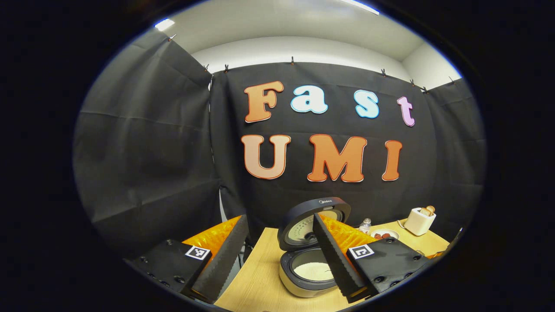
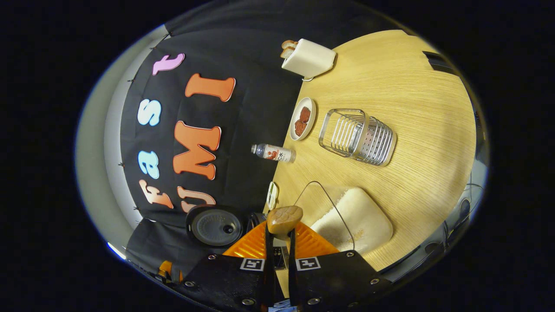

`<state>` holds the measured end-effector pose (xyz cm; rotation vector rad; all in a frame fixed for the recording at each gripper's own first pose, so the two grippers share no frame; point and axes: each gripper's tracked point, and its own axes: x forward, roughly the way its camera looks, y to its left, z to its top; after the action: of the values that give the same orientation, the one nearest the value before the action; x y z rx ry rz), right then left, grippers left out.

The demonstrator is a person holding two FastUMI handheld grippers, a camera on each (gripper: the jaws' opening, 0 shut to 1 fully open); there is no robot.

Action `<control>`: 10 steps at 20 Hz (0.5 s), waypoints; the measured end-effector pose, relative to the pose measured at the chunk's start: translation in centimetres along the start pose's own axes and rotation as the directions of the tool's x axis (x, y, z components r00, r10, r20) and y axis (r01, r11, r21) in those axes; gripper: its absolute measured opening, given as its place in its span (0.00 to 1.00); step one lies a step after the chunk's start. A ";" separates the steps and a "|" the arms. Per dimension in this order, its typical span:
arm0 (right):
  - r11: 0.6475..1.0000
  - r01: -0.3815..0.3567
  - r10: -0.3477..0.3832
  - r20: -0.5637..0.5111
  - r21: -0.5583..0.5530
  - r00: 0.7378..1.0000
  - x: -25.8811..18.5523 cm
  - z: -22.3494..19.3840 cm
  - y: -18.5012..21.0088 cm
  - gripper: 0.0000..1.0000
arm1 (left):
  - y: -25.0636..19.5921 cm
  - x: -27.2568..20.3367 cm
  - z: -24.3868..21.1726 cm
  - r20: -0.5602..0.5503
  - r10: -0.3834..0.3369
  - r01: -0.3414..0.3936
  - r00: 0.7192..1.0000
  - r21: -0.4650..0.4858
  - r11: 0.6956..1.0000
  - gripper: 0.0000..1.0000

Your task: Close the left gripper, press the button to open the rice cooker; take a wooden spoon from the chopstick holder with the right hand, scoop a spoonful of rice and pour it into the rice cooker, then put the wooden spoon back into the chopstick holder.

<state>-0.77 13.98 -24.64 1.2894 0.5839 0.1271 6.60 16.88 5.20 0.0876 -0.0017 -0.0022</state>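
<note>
Left gripper view: rice cooker (image 1: 310, 264) sits low centre on the table (image 1: 260, 277), lid (image 1: 314, 221) up behind the pot, rice in the pot. Toaster (image 1: 419, 220) at right edge by the wall, plate (image 1: 384, 234) and bottle (image 1: 365, 225) between it and the cooker.

Right gripper view (rolled): toaster (image 2: 308, 58) top centre, plate (image 2: 302, 118) below it, chopstick holder (image 2: 357, 137) right of plate, bottle (image 2: 274, 153) centre, rice container (image 2: 353, 219) lower right, cooker lid (image 2: 215, 226) lower left, wooden spoon (image 2: 284, 219) bottom centre.
</note>
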 end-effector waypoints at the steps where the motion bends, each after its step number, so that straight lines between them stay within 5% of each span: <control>1: 1.000 -0.007 0.007 -0.001 0.011 1.000 -0.1 0.1 0.6 0.12 | -0.1 0.1 0.0 -0.001 0.001 -0.001 1.000 0.002 1.000 1.00; 10: 0.997 -0.069 0.069 -0.001 0.036 0.998 -0.3 1.0 6.9 0.12 | -0.9 -0.2 0.6 0.018 -0.003 0.003 1.000 -0.009 1.000 0.98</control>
<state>1.06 15.04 -18.00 1.3451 0.5465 0.1758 6.43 15.91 5.68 0.0789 -0.0196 -0.0057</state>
